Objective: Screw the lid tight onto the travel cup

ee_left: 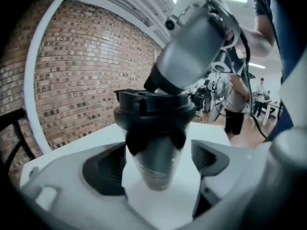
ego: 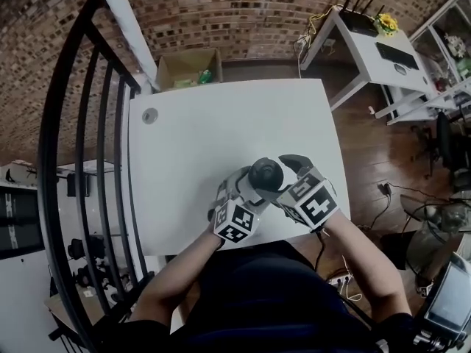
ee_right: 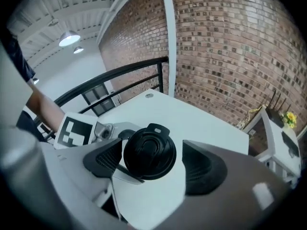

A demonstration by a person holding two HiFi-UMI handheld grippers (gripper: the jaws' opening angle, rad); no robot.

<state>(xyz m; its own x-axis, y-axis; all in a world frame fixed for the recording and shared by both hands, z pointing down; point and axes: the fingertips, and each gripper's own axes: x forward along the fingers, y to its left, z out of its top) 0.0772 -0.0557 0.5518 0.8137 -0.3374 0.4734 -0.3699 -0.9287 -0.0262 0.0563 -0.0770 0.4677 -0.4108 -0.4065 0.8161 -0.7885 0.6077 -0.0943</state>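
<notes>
Standing upright near the front edge of the white table (ego: 191, 131), the travel cup (ee_left: 153, 157) is already wearing its black lid (ee_right: 149, 153). The left gripper (ego: 237, 188) is framing the clear body with jaws spread and not pressing, probably to steady it. The right gripper (ego: 289, 176) is reaching down with jaws wide around the lid, apparently preparing a twisting grip.

The lid (ee_right: 149, 151) is black plastic with a dull sheen, and the cup (ee_left: 156, 169) under it is clear, smooth plastic. My pads (ee_left: 103, 169) are dark and finely ribbed, rubber by their look, set in smooth, matt, pale grey plastic. The table (ego: 206, 131) is white, smooth and matt, the wall (ee_right: 225, 42) beyond its far edge rough brick, and the railing (ee_right: 129, 73) black, seemingly metal.
</notes>
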